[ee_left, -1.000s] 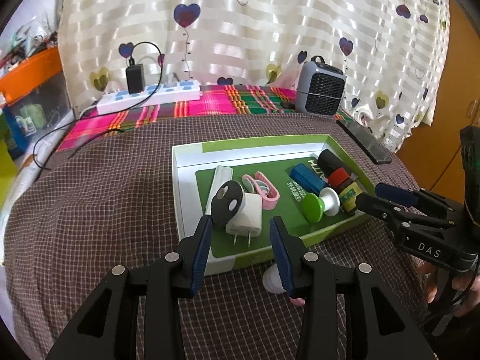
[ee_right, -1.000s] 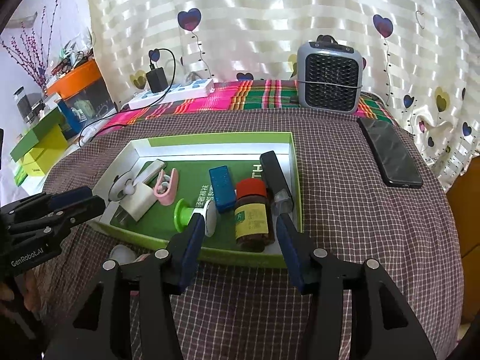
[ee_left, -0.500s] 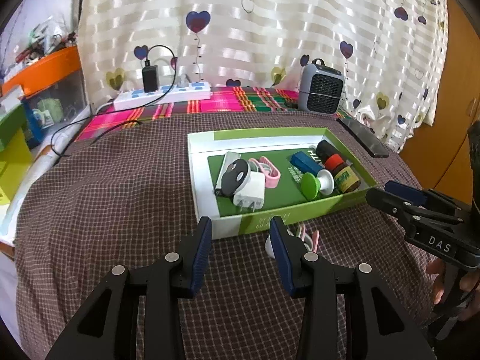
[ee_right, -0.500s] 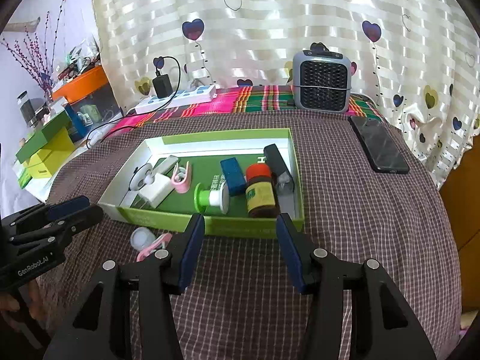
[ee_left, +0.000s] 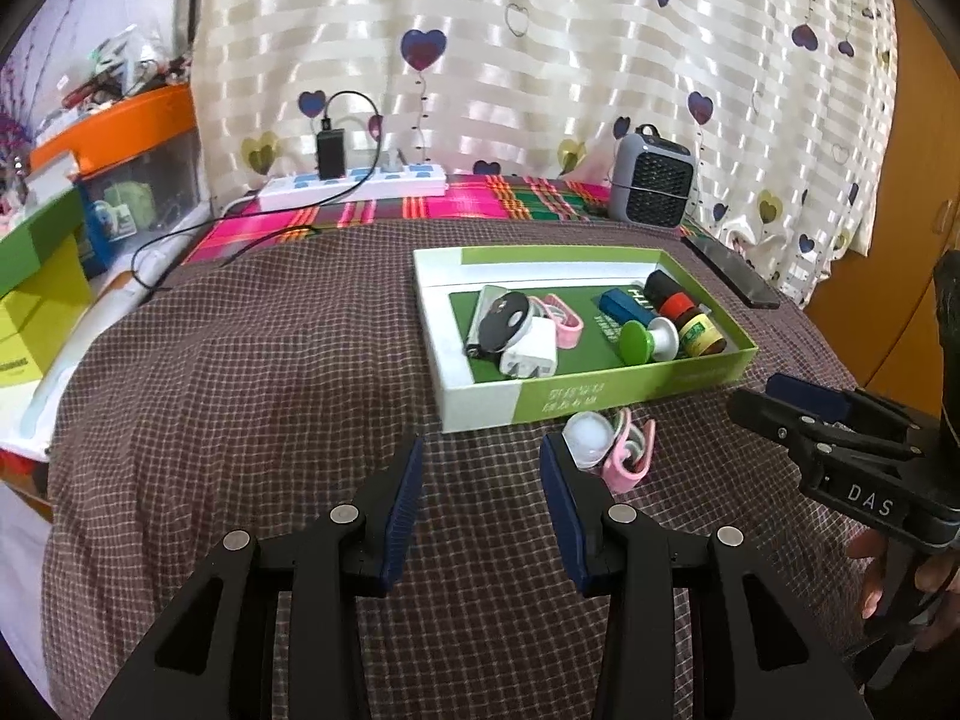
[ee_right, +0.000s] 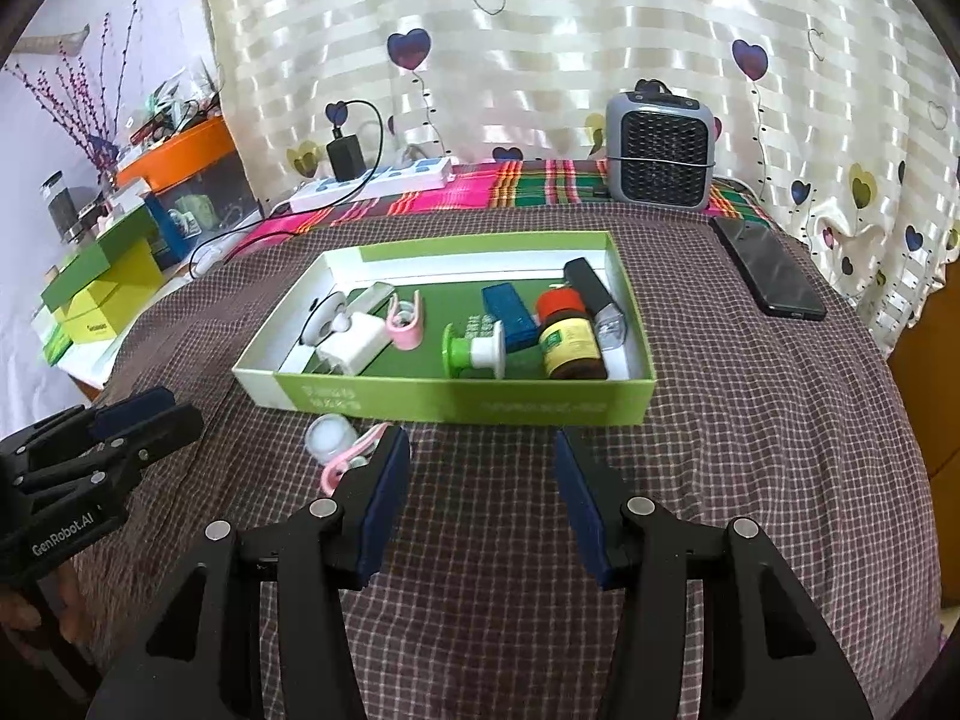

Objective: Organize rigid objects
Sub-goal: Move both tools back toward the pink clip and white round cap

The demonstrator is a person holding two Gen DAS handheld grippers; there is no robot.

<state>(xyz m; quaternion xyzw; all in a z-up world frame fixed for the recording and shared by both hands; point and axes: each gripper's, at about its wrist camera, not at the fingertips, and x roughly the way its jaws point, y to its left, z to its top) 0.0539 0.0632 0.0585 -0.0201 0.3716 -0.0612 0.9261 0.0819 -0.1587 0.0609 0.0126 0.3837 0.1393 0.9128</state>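
Left gripper (ee_left: pixel 480 468) and right gripper (ee_right: pixel 483 462) were held side by side, level and low, each with jaws spread apart and nothing between its pads.

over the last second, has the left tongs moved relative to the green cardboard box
Yes. The left tongs have pulled back toward the person; the green cardboard box now lies clear ahead of the tips.
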